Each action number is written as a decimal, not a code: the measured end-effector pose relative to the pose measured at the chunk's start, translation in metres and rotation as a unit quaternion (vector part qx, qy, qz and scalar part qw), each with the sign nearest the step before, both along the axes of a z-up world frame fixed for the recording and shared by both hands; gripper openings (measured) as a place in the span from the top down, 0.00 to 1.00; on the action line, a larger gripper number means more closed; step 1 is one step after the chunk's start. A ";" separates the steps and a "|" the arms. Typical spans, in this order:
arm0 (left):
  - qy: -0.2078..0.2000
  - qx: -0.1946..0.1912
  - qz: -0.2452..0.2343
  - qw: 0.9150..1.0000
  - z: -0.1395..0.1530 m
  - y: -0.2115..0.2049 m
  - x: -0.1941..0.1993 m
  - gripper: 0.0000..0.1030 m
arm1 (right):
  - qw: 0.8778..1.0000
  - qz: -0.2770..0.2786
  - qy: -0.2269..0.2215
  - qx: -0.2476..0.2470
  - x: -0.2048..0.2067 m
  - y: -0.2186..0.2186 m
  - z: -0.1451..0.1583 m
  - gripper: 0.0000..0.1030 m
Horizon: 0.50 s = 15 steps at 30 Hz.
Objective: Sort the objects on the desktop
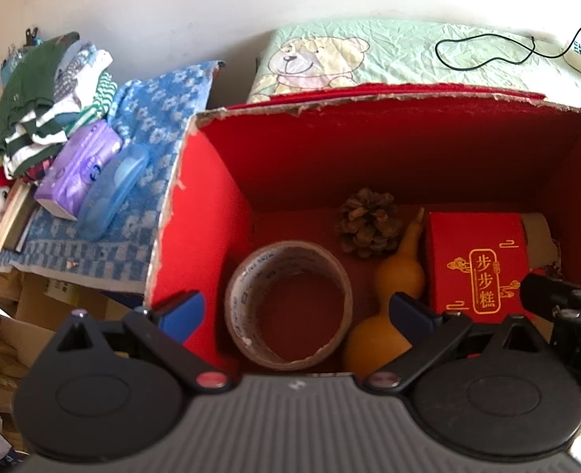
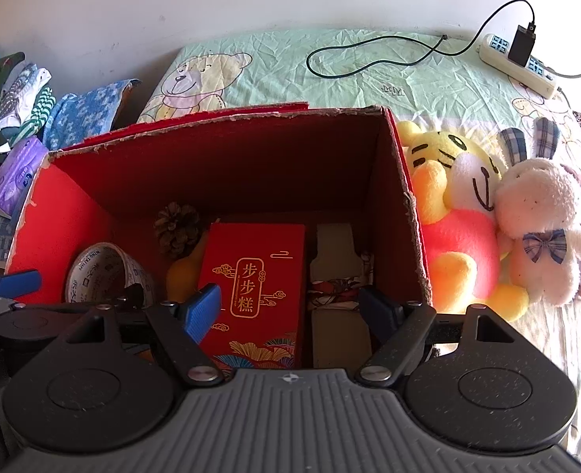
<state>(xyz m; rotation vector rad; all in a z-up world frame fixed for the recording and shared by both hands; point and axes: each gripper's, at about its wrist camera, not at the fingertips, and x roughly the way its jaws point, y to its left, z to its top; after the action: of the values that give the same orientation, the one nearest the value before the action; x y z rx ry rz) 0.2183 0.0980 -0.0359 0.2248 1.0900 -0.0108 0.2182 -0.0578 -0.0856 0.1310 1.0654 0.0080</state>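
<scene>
A big red cardboard box [image 1: 211, 197] [image 2: 62, 213] stands open on the bed. Inside lie a tape roll [image 1: 288, 303] [image 2: 105, 272], a pine cone [image 1: 367, 222] [image 2: 178, 228], a yellow gourd [image 1: 393, 287] [image 2: 184, 272], a small red gift box [image 1: 483, 264] [image 2: 259, 287] and a beige packet [image 2: 337, 276]. My left gripper [image 1: 296, 311] hovers open over the tape roll, nothing between its blue pads. My right gripper [image 2: 290, 311] hangs open above the gift box and packet, empty. The right gripper's black body [image 1: 566, 315] shows at the left wrist view's right edge.
Plush toys [image 2: 487, 228] lie on the bed right of the box. A power strip [image 2: 519, 63] with a black cable [image 2: 369, 55] sits behind. Left of the box are a blue towel [image 1: 152, 149], a purple tissue pack [image 1: 77, 165], a blue case [image 1: 113, 193] and folded clothes [image 1: 46, 98].
</scene>
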 end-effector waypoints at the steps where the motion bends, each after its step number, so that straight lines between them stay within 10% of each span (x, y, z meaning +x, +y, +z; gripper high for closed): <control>1: 0.002 -0.003 -0.001 1.000 0.000 0.001 0.000 0.03 | 1.000 -0.001 0.000 0.000 0.000 0.000 0.000 0.23; 15: 0.024 -0.038 -0.008 0.999 -0.001 0.003 -0.001 0.03 | 1.000 -0.006 -0.005 -0.013 0.000 0.000 0.002 0.23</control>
<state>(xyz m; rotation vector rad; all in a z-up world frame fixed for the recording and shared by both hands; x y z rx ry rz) 0.2177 0.1014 -0.0365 0.1654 1.1331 -0.0733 0.2185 -0.0582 -0.0835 0.1126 1.0546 -0.0156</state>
